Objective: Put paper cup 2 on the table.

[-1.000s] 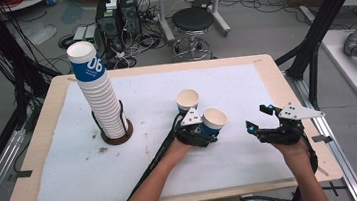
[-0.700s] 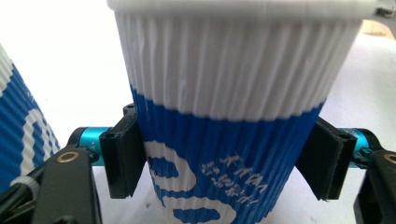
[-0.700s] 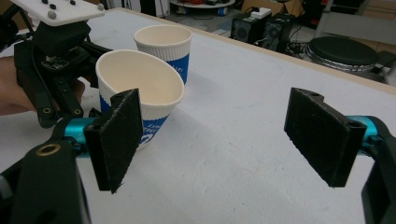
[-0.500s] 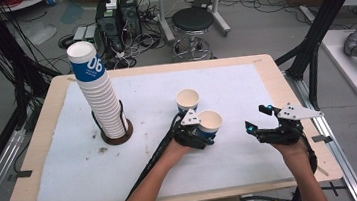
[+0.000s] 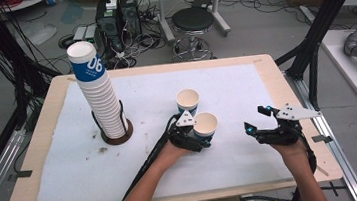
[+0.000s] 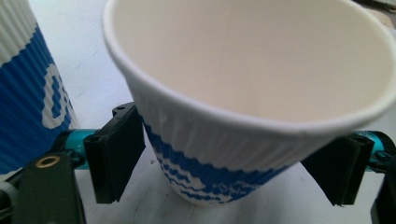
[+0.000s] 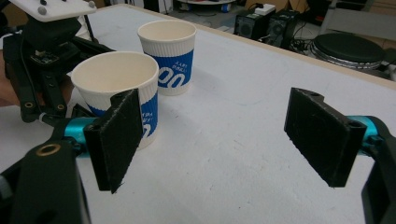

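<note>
The left hand-held gripper (image 5: 196, 138) has just been opening, jaws spread either side of the near paper cup (image 5: 205, 126), standing on the worktop (image 5: 245, 88). The right hand-held gripper (image 5: 257, 124) hovers spread, empty.

Near cup: white ribbed paper cup with a blue printed band (image 5: 206, 126), empty, upright on the white-covered table (image 5: 253, 163), close to the table's middle and toward the person's side.
Inside: plain cream, open mouth facing up (image 6: 252, 60).
Base: resting on the table.
Far cup: second white-and-blue ribbed paper cup (image 5: 187, 101), same make, upright, empty, just beside and behind the first (image 7: 168, 56); whether they touch cannot be told.
</note>
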### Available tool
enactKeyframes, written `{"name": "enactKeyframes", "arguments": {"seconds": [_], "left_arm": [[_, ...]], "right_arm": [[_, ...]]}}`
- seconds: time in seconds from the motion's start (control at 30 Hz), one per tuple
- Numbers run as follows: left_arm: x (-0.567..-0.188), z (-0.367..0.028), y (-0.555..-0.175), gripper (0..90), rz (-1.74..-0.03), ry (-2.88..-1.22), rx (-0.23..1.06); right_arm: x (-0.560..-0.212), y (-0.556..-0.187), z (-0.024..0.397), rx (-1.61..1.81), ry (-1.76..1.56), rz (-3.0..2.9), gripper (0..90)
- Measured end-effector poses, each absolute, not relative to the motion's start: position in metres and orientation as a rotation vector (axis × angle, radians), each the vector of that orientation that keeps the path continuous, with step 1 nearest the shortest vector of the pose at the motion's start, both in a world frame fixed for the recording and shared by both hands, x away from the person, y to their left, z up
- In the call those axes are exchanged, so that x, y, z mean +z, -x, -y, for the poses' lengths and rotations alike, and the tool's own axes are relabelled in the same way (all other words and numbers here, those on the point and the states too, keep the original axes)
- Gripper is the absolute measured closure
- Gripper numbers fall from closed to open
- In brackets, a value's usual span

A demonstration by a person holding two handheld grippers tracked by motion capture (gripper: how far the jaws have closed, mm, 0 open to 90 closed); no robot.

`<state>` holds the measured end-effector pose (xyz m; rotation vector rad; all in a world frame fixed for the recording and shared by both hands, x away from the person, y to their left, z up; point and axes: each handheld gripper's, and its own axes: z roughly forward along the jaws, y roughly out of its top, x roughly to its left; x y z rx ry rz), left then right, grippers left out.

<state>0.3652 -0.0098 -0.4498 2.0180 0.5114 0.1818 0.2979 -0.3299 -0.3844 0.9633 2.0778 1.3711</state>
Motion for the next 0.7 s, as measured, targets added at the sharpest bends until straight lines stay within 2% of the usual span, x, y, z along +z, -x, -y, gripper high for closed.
{"name": "enactKeyframes", "arguments": {"seconds": [0.23, 0.7], "left_arm": [[-0.443, -0.012, -0.356, 18.3, -0.496, -1.933, 0.204], [-0.404, -0.078, -0.326, 18.3, -0.458, -1.706, 0.273]], "right_arm": [[-0.384, -0.298, 0.332, 1.377, -0.967, -2.072, 20.1], [-0.384, -0.293, 0.330, 1.397, -0.954, -2.062, 20.1]]}}
